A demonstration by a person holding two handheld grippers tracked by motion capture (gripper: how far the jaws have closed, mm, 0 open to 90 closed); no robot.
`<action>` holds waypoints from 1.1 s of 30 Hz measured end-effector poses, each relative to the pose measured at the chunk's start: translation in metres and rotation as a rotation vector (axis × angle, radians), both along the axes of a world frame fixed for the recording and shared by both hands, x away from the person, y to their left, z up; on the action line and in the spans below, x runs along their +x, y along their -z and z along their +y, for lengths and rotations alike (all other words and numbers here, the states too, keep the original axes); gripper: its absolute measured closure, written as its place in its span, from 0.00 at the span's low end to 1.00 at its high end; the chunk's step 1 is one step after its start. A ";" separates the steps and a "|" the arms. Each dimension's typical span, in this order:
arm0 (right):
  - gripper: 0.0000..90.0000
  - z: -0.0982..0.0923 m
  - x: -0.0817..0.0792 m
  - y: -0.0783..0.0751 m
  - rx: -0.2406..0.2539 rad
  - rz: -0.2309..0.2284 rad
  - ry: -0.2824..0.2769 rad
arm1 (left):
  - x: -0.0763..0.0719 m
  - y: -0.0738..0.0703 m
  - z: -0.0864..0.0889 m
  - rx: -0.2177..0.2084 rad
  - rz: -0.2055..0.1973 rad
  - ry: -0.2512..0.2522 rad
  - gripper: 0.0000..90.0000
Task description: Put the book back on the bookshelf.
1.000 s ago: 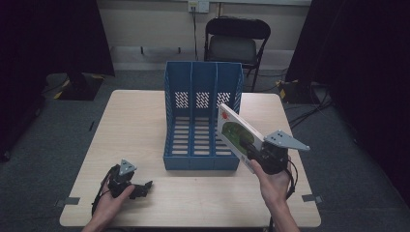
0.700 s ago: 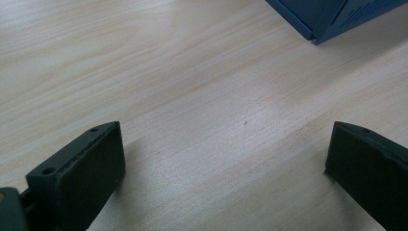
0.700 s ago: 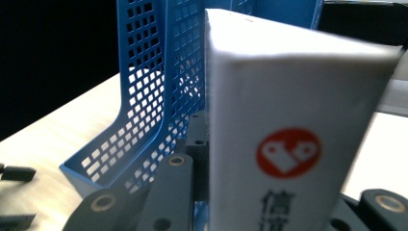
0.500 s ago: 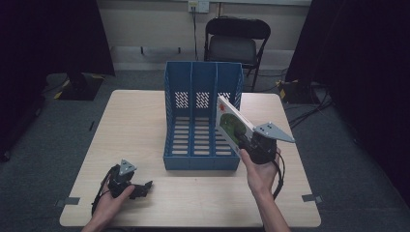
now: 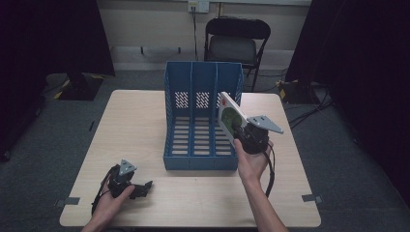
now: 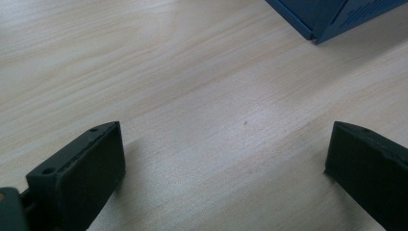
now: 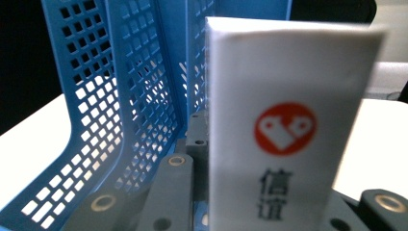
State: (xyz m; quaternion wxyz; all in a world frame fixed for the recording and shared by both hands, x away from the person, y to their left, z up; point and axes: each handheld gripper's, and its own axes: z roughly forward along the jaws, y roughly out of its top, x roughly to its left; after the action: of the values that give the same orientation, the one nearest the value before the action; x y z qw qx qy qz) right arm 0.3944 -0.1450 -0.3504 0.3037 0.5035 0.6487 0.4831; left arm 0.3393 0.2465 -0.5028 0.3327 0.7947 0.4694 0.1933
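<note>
A blue three-slot file rack (image 5: pixel 203 121) stands upright at the middle of the wooden table (image 5: pixel 135 121). My right gripper (image 5: pixel 243 133) is shut on a flat white book (image 5: pixel 228 115) with a green picture, held tilted at the rack's right wall, over its right slot. In the right gripper view the book's white spine (image 7: pixel 284 134) with a red logo stands between the jaws of the right gripper (image 7: pixel 274 204), the rack's perforated dividers (image 7: pixel 120 96) just left of it. My left gripper (image 5: pixel 140 186) rests on the table at the front left, open, bare wood between its jaws in the left gripper view (image 6: pixel 226 168).
A black folding chair (image 5: pixel 237 43) stands behind the table's far edge. Cables lie on the floor at the right. A corner of the rack (image 6: pixel 332 14) shows ahead of the left gripper. Bare tabletop lies to the rack's left and in front of it.
My right hand has carried the book left and away from me, from beside the rack's front right corner to over its right slot. The left gripper has stayed put.
</note>
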 end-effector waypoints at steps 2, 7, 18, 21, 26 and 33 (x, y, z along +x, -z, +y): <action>0.85 0.004 0.006 0.003 -0.002 0.008 0.007 | 0.000 0.000 0.000 0.004 -0.002 0.001 0.00; 0.85 0.013 0.021 0.010 -0.016 0.023 0.017 | 0.000 0.000 0.000 0.004 -0.002 0.001 0.00; 0.85 0.023 0.045 0.033 -0.054 0.067 0.043 | 0.000 0.000 0.000 0.003 -0.002 0.002 0.00; 0.85 0.024 0.048 0.039 -0.053 0.090 0.053 | 0.000 0.000 0.000 0.004 -0.002 0.002 0.00; 0.85 0.025 0.052 0.044 -0.074 0.104 0.047 | 0.000 0.000 0.000 0.006 -0.002 0.003 0.00; 0.85 0.024 0.052 0.049 -0.092 0.139 0.031 | -0.001 0.000 0.000 0.002 0.002 0.001 0.00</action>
State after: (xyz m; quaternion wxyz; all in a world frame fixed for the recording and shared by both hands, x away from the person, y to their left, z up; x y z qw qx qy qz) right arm 0.4469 -0.1210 -0.3990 0.2882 0.5313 0.6819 0.4119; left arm 0.3388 0.2464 -0.5027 0.3314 0.7955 0.4692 0.1929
